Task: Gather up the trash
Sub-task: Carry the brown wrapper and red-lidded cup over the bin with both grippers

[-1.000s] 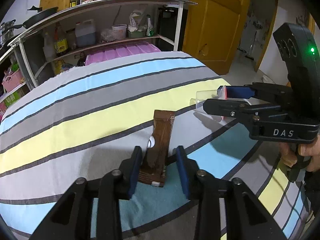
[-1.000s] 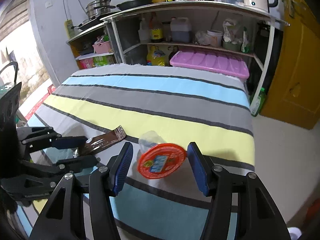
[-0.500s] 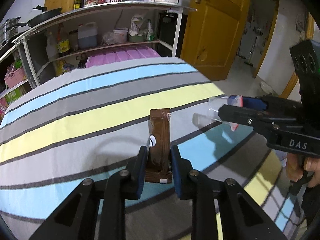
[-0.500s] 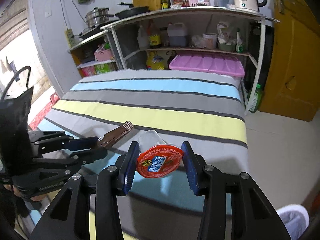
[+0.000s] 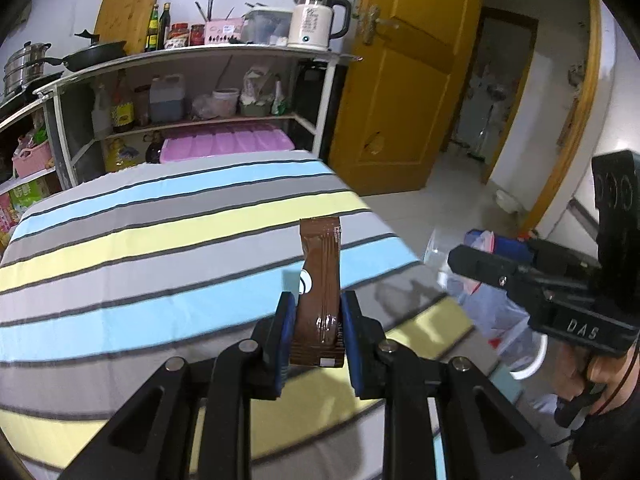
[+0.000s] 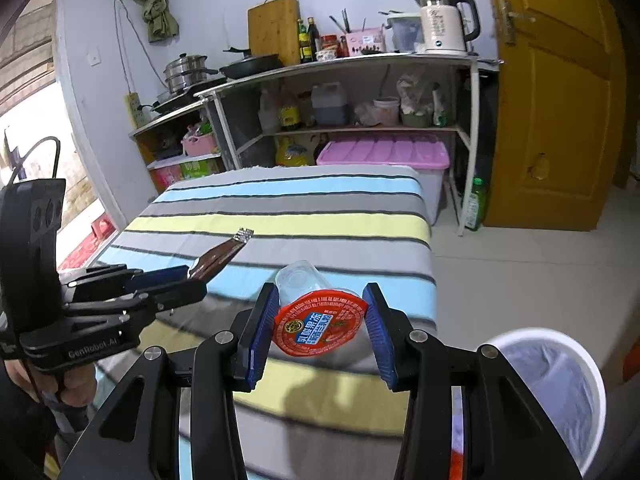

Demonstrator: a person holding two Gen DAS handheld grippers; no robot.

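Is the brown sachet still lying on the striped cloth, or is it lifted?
Apart. In the left wrist view the left gripper pinches the brown sachet, which hangs above the striped cloth.

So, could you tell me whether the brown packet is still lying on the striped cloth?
No, the brown packet is clamped between the left gripper pads, lifted clear of the striped cloth.

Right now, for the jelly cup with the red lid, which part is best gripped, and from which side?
Grip the jelly cup across its wide rim just under the red lid, coming from the lid end, as the right gripper does now. The clear body tapers toward its base, so pads placed further along could probably slip.
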